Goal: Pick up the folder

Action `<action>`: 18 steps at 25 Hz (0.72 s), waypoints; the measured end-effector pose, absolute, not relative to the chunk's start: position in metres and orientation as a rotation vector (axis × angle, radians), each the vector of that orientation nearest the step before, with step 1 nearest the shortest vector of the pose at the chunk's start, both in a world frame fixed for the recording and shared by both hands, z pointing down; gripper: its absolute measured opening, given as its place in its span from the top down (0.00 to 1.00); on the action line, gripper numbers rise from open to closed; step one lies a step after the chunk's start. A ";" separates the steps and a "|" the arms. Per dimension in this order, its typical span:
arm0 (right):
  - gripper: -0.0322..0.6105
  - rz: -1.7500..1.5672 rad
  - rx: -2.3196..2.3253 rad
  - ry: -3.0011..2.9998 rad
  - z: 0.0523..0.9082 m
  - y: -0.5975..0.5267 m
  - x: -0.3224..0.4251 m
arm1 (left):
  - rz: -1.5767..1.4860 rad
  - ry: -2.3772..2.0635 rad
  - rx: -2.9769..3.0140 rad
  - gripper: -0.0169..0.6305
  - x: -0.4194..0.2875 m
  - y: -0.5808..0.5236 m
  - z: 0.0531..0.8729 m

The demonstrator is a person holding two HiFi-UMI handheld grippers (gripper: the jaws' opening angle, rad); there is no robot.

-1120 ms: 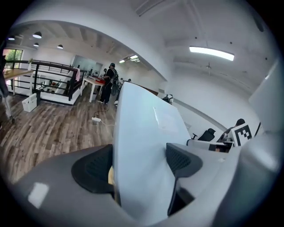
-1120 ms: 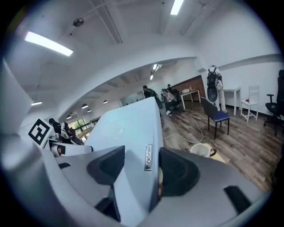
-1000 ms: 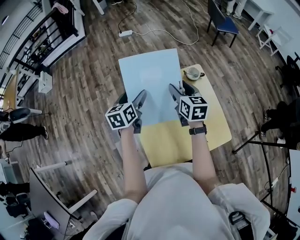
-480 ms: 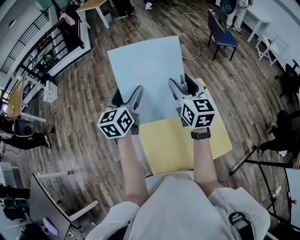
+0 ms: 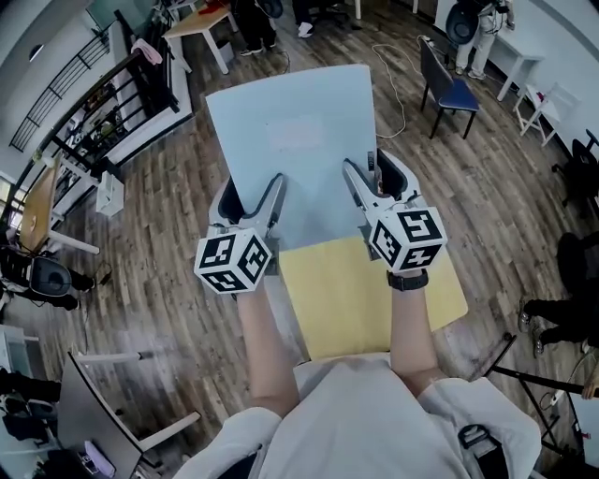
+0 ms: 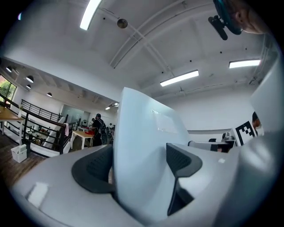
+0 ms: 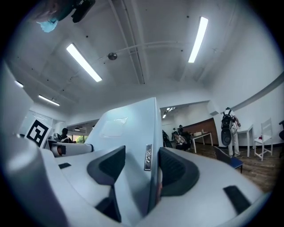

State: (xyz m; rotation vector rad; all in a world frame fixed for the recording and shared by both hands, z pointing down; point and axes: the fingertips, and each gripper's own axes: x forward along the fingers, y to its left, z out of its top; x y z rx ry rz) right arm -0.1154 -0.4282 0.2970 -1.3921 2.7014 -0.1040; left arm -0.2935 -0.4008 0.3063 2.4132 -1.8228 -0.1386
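Note:
A light blue folder [image 5: 290,140] hangs flat in the air above the yellow table [image 5: 356,299], held by both grippers. My left gripper [image 5: 248,201] is shut on its left near edge, and my right gripper [image 5: 379,178] is shut on its right near edge. In the left gripper view the folder [image 6: 142,133] stands between the dark pads of the left gripper [image 6: 140,162]. In the right gripper view the folder [image 7: 128,128], with a small metal tab on its edge, sits between the pads of the right gripper [image 7: 142,168]. Both grippers point level.
A blue chair [image 5: 449,84] stands at the upper right, with a white cable [image 5: 388,56] on the wooden floor beside it. A black railing [image 5: 122,103] runs along the left. A wooden table [image 5: 201,23] and people stand far back.
Both grippers have risen with the folder, which now looks larger and nearer the head camera. The mug seen on the table a second ago is now hidden behind the right gripper.

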 end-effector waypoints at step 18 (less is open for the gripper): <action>0.57 -0.153 -1.432 2.746 0.325 -0.429 -0.114 | -0.131 -1.819 2.394 0.38 -0.291 -0.400 0.336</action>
